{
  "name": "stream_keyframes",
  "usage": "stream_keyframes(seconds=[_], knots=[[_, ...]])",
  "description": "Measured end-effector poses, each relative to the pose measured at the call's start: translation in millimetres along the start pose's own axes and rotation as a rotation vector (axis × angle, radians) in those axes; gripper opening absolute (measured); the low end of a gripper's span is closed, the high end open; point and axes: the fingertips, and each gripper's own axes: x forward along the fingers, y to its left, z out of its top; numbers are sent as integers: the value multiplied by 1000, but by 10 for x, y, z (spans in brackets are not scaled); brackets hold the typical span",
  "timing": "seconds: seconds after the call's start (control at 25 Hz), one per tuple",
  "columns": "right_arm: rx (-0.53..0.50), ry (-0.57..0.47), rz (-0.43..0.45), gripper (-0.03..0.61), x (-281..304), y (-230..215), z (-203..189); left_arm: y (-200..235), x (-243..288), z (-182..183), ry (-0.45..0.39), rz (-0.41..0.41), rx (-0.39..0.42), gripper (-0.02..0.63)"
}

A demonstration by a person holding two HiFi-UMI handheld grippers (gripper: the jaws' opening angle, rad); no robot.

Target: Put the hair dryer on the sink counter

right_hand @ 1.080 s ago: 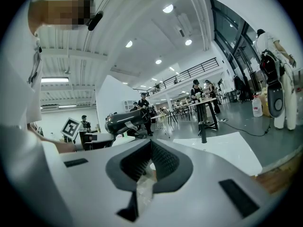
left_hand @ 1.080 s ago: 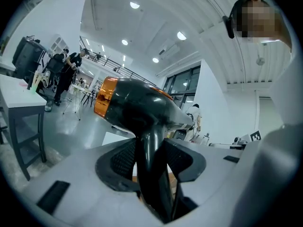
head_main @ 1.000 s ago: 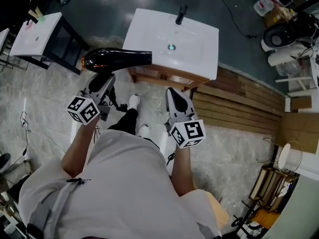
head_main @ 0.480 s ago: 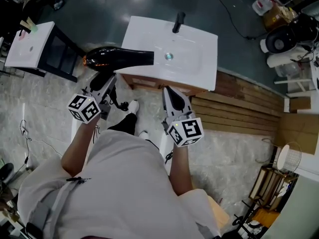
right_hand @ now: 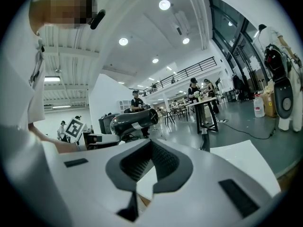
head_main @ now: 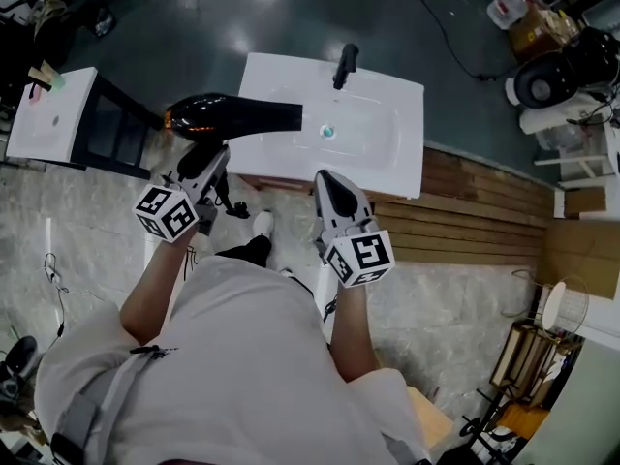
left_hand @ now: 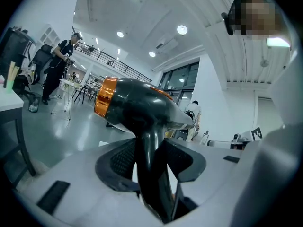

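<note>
A black hair dryer (head_main: pixel 232 117) with an orange rear ring hangs level in the air, its nozzle over the left edge of the white sink counter (head_main: pixel 387 95). My left gripper (head_main: pixel 201 155) is shut on its handle from below; in the left gripper view the handle (left_hand: pixel 149 160) sits between the dark pads and the dryer body (left_hand: pixel 137 108) stands above them. My right gripper (head_main: pixel 329 180) is shut and holds nothing, just short of the counter's front edge. In the right gripper view the hair dryer (right_hand: pixel 134 119) shows beyond my right gripper (right_hand: pixel 151 143), and the counter (right_hand: pixel 246 160) lies below.
A black faucet (head_main: pixel 344 63) stands at the counter's back, and a drain (head_main: pixel 327 132) sits in the basin. A small white table (head_main: pixel 48 114) is at the left. Wooden planks (head_main: pixel 475 211) lie to the right, with clutter (head_main: pixel 547 76) beyond. The person's white shoes (head_main: pixel 262 223) are below the counter.
Both grippers and the person have come closer to the sink. The hair dryer's nozzle has moved from beside the counter's left edge to over it.
</note>
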Motion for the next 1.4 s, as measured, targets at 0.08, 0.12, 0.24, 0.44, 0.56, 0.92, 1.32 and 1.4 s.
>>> stream_keyframes(seconds=[0.08,0.12,0.24,0.44,0.56,0.92,1.32,1.4], knots=[[-2,2,-7,8,108,-53,11,83,101,36,3,-6,0,178],[-2,4,-12,8,154,-77,19,121,145,43,6,-9,-2,178],[-2,7,-28,8,312,-124,56,253,260,69,18,-21,-6,178],[-5,1,-43,8,559,-198,130,411,458,107,37,-45,-12,178],[-8,1,-50,8,710,-210,140,500,544,99,51,-60,-14,178],[-15,9,-83,8,972,-212,149,651,707,106,67,-104,-45,178],[-6,38,-88,8,1046,-239,89,758,851,154,60,-93,-65,178],[-6,42,-82,8,1083,-242,96,764,872,167,58,-92,-67,178]])
